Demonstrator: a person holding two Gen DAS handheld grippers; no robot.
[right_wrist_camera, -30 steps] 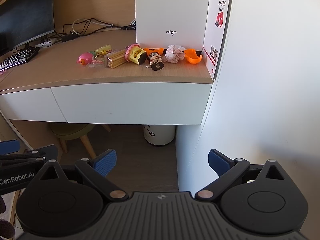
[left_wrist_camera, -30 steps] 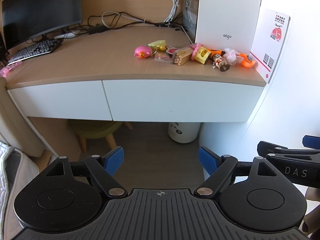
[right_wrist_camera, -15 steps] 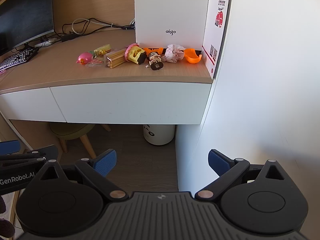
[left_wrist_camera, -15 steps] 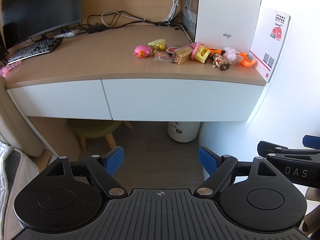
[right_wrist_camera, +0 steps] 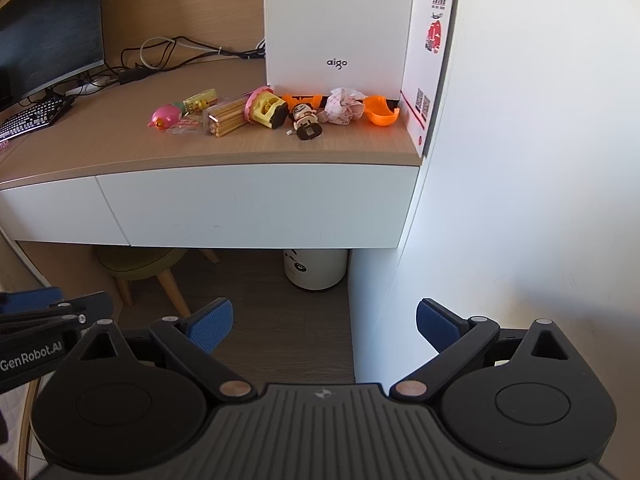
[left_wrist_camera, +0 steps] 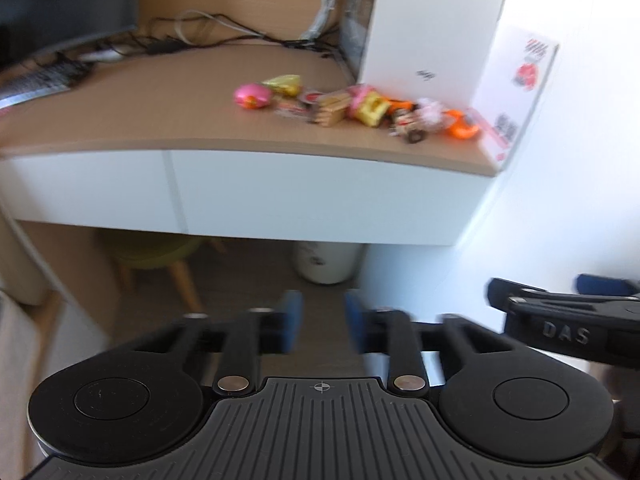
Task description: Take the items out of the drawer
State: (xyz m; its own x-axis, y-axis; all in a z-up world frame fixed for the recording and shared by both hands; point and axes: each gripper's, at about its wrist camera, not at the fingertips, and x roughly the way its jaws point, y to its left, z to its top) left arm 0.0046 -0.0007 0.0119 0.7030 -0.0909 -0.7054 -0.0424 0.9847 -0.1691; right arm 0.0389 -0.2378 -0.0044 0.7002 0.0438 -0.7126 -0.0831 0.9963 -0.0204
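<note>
Nearest the lens, the left gripper [left_wrist_camera: 320, 322] is closing its jaws, the blue pads drawn near to each other with a narrow gap between them and nothing at all in that gap, only bare floor beyond. Alongside it, the right gripper [right_wrist_camera: 324, 326] hangs with its jaws spread wide and equally empty. Both tools sit well back from the desk and angle downward, touching nothing. Past the pads, under the desk, a green stool [right_wrist_camera: 140, 264] and a white bin [right_wrist_camera: 316, 268] stand on the floor. Then comes the wide white drawer [right_wrist_camera: 256, 204], and it is fully shut, its front flush with the narrower drawer front [right_wrist_camera: 52, 212] to its left; no handle shows on either. Up on the desk top [right_wrist_camera: 100, 148], a row of small toys and snacks is laid out: a pink toy [right_wrist_camera: 164, 117], a box of biscuit sticks [right_wrist_camera: 226, 120], a little figurine [right_wrist_camera: 306, 120], an orange cup [right_wrist_camera: 382, 111], all in front of a white box [right_wrist_camera: 338, 24]. Whether those came out of the drawer cannot be told from here. By the look of it, either the emptying is finished and the drawer closed, or nothing has begun; what lies inside is hidden.
</note>
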